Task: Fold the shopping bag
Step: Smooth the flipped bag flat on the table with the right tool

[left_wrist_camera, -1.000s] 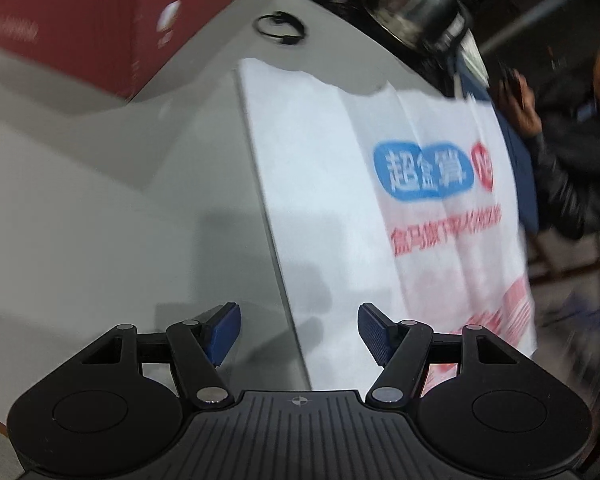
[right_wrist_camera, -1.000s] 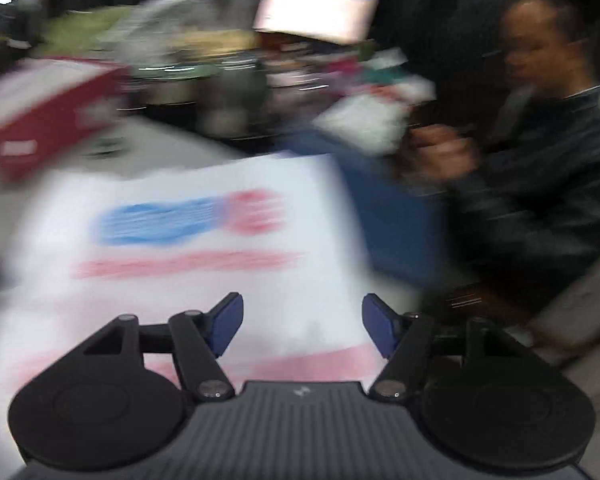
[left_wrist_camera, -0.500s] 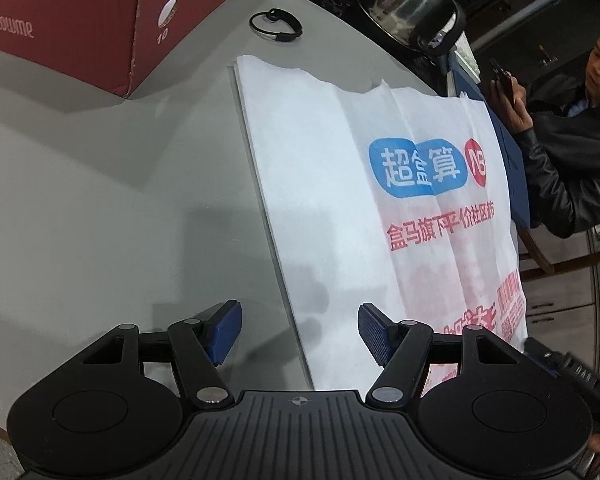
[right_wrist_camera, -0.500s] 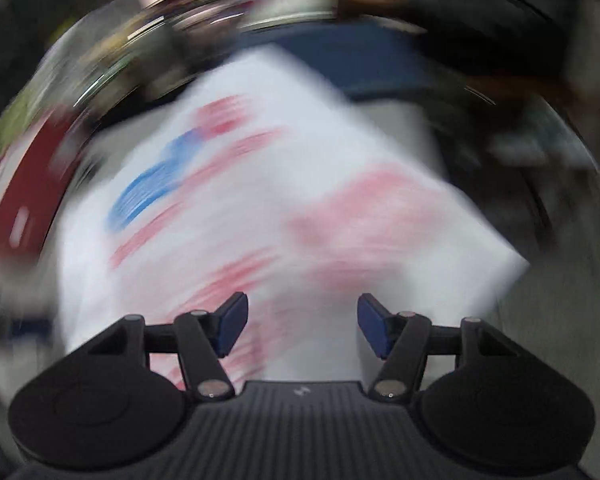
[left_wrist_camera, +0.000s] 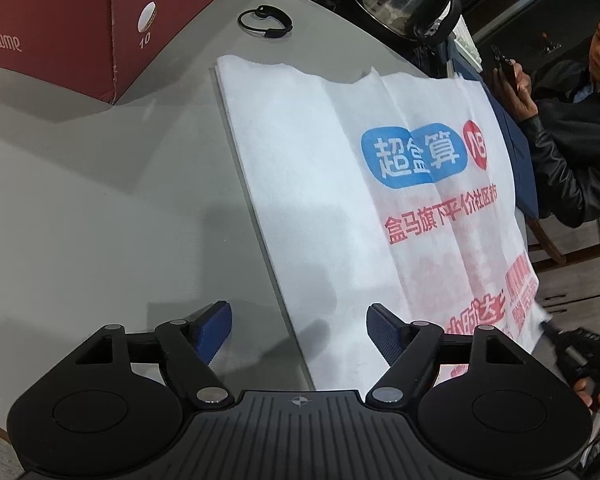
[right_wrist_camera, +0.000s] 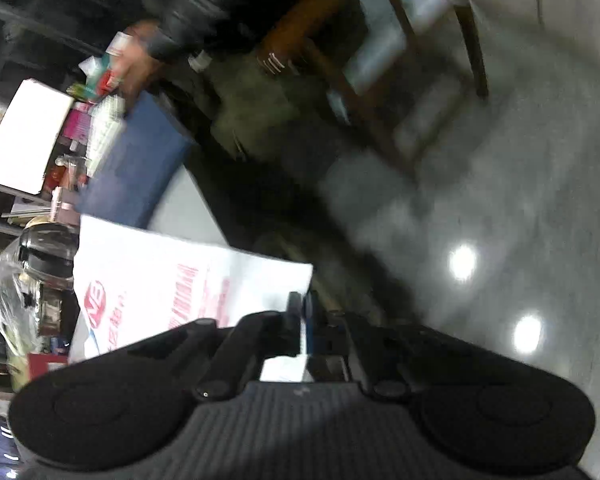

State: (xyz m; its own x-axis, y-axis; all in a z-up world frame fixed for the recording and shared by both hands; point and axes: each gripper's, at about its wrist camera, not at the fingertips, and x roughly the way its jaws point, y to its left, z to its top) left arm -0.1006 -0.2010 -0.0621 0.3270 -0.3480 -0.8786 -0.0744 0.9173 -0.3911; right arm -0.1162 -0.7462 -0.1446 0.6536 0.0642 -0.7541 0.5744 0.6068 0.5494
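Hand-held gripper [left_wrist_camera: 299, 334]: black ribbed body, blue pads [left_wrist_camera: 214, 330], silver pivots.

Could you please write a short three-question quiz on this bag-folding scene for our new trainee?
1. True or false: the right gripper is shut on a corner of the shopping bag.
2. What lies on the table beyond the bag's far edge? A) a black cord loop B) a spoon C) a green cup
3. Which bag edge sits between the fingertips of the left gripper, whose jaws are opening?

Key
1. True; white bag material shows between the closed pads.
2. A, the black cord loop, next to the red box.
3. The left edge; the pads do not touch it.
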